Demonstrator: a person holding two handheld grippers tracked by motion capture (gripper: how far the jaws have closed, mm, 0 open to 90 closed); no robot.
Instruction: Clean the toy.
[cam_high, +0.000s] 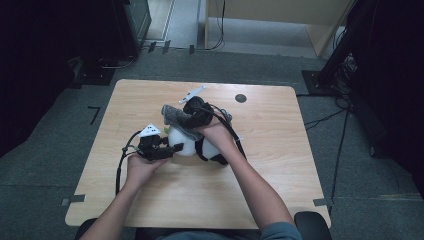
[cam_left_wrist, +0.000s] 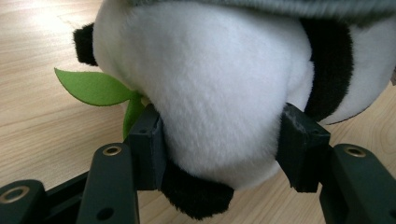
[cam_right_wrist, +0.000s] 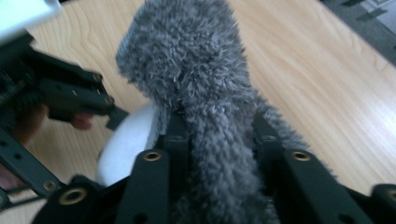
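Right now the left claw (cam_left_wrist: 219, 140) is pinching the panda plush (cam_left_wrist: 210, 84) steady while the right claw (cam_right_wrist: 219, 140), pinching the grey fuzzy cloth (cam_right_wrist: 196, 70), is draping it over, needing a gentle pull across.

The grey cloth (cam_right_wrist: 205, 116) hides the panda's (cam_left_wrist: 210, 84) top (cloth blurred).

Landmark: panda (cam_high: 186, 145), mid-table (cam_high: 150, 200).
- Left of panda: blocked by left gripper (cam_high: 172, 150), jaws pressed on its white body.
- On top and behind: grey cloth (cam_high: 176, 119) draped over it, right gripper (cam_high: 192, 122) clamped on the cloth, forearm crossing panda's right side.
- Leaf (cam_left_wrist: 93, 87) sticks out low beside left jaw.
- Far right of panda: small dark disc (cam_high: 240, 98), flat.
- Free wood: far left, far right, near edge.
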